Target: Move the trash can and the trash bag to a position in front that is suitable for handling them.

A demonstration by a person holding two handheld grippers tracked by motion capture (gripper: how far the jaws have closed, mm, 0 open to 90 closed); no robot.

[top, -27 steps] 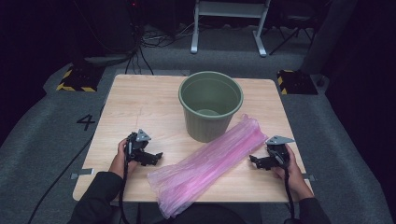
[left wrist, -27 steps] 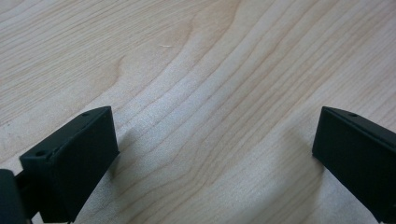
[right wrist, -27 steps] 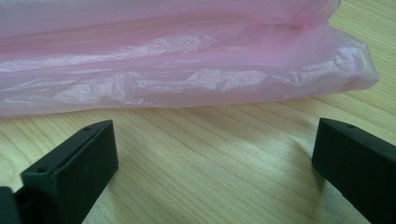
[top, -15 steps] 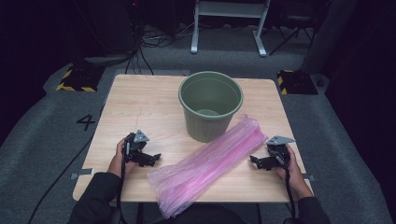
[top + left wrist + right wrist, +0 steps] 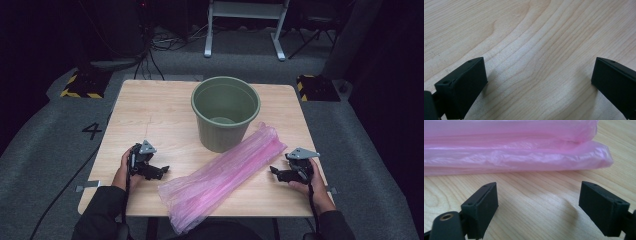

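Table lit from above (surroundings dark); edges perhaps soft.

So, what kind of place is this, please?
Probably a recording studio or lab, not a home: a lone wooden table on grey carpet, hazard-striped floor blocks, loose cables and a number 4 marked on the floor.

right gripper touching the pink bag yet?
Apart. The right gripper view shows bare wood between the open right gripper and the pink bag; the high view also shows a gap.

Pink plastic bag [image 5: 222, 177] lying slantwise between left gripper [image 5: 159, 171] and right gripper [image 5: 275, 172], touching neither. Green bucket [image 5: 225, 112] upright beyond both on wooden table [image 5: 150, 107]
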